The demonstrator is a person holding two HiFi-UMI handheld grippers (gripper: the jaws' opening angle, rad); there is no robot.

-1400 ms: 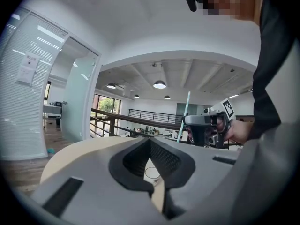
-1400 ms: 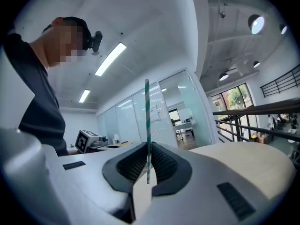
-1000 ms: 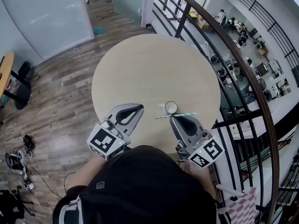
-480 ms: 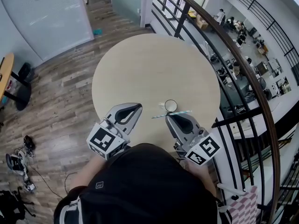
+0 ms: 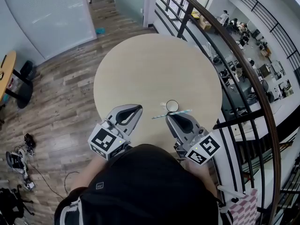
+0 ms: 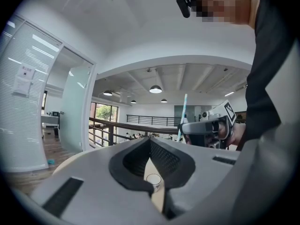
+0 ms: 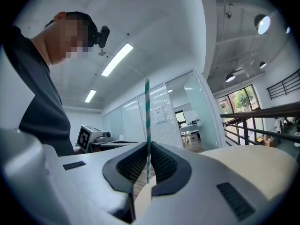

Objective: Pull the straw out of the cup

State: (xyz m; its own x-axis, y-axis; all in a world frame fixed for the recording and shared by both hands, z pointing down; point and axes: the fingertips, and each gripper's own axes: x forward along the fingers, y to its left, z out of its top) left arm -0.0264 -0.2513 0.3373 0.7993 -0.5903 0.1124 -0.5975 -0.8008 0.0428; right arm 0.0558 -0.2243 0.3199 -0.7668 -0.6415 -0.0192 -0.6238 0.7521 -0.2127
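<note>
A clear cup (image 5: 172, 106) stands on the round table (image 5: 140, 69) near its front edge, with no straw in it. My right gripper (image 5: 174, 116) is shut on the green-and-white striped straw (image 5: 171, 113), just on the near side of the cup. In the right gripper view the straw (image 7: 147, 125) stands upright between the closed pads. From the left gripper view the straw (image 6: 184, 108) rises above the right gripper (image 6: 187, 127), and the cup (image 6: 153, 179) shows through the jaw gap. My left gripper (image 5: 137, 108) is shut with nothing in it, to the left of the cup.
A dark curved railing (image 5: 243, 55) runs close along the table's right side, with a drop to a lower floor beyond it. Wooden floor (image 5: 61, 97) lies to the left. A glass partition (image 5: 47, 13) stands at the far left.
The right gripper and the straw have edged slightly left and toward me. The left gripper has kept still.
</note>
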